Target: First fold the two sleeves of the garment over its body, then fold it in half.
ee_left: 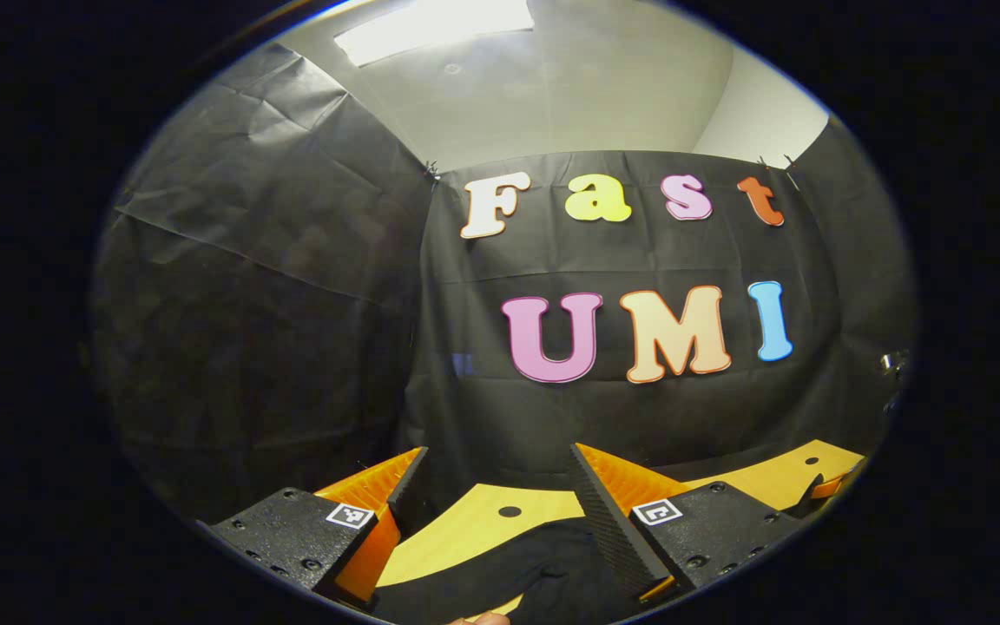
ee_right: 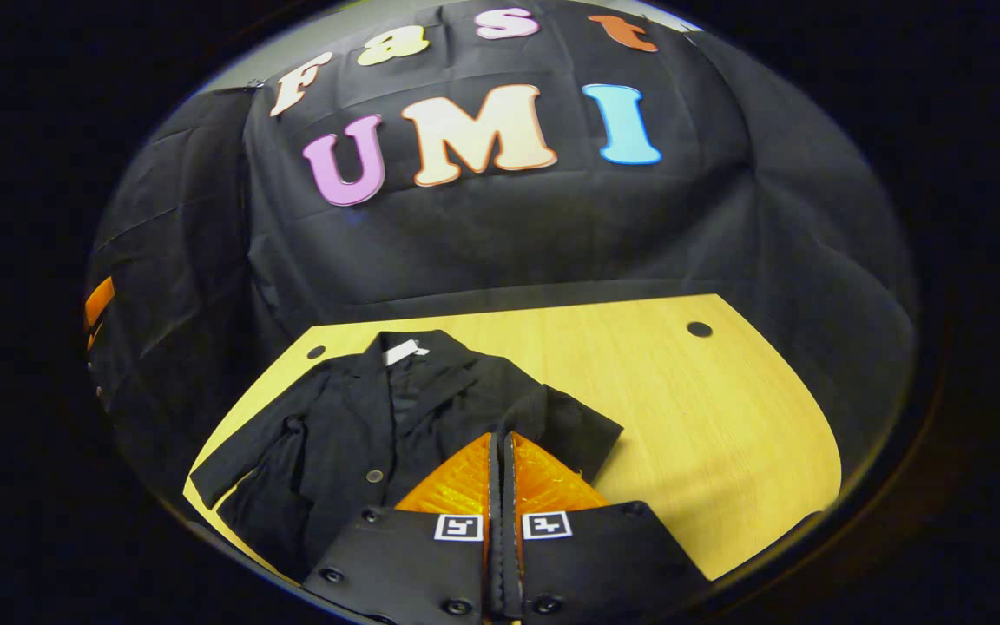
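A black short-sleeved garment (ee_right: 352, 417) with a collar and buttons lies flat and face up on the wooden table (ee_right: 708, 417), collar toward the far wall. Both sleeves are spread outward: one sleeve (ee_right: 235, 456) to the left, the other sleeve (ee_right: 582, 425) just right of my fingertips. My right gripper (ee_right: 500, 436) is shut with nothing visible between its orange fingers, hovering over the garment's near right side. In the left gripper view, my left gripper (ee_left: 498, 451) stands wide open and tilted up toward the wall. A dark part of the garment (ee_left: 535, 564) lies below it.
The table (ee_left: 474, 521) has round cable holes (ee_right: 699, 329) near its far corners, and its right half is bare wood. Black cloth walls close the booth behind and to the sides. An orange part (ee_left: 838, 484) shows at the table's right edge.
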`<state>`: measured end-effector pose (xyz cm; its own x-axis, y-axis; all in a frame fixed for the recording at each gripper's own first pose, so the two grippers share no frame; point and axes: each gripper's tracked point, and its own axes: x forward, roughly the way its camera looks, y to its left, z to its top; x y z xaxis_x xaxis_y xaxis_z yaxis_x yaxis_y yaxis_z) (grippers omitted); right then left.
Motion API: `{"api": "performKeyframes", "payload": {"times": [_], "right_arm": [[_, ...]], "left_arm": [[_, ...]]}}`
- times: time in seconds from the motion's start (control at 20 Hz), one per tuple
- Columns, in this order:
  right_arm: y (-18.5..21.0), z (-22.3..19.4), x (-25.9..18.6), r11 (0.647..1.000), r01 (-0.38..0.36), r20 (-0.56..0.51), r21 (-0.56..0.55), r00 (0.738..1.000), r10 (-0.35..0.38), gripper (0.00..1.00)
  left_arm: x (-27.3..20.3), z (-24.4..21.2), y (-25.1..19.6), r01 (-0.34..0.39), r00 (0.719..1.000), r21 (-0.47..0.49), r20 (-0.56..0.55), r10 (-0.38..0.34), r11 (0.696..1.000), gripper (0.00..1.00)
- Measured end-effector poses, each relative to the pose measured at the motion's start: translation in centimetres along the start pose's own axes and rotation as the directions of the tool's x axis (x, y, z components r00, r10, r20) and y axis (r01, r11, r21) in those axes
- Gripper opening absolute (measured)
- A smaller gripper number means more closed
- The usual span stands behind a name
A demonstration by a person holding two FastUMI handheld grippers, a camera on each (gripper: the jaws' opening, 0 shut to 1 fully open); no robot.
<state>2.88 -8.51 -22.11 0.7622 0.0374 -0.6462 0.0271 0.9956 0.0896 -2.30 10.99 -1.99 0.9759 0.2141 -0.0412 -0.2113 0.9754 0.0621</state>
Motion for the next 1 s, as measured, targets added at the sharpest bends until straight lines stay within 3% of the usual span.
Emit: {"api": "performKeyframes", "payload": {"times": [0.45, 1.0], "right_arm": [[11.7, 1.9, 3.3, 0.991, -0.118, 0.011, -0.068, 0.993, 0.119, 0.02], [22.5, 2.3, 9.5, 0.979, -0.170, -0.037, -0.116, 0.985, 0.166, 0.02]], "left_arm": [[1.1, -2.4, 6.9, -0.058, 0.997, -0.005, -0.043, 0.058, 0.998, 0.92], [4.2, -5.5, 13.5, -0.082, 0.993, 0.006, -0.084, 0.082, 0.997, 0.94]]}}
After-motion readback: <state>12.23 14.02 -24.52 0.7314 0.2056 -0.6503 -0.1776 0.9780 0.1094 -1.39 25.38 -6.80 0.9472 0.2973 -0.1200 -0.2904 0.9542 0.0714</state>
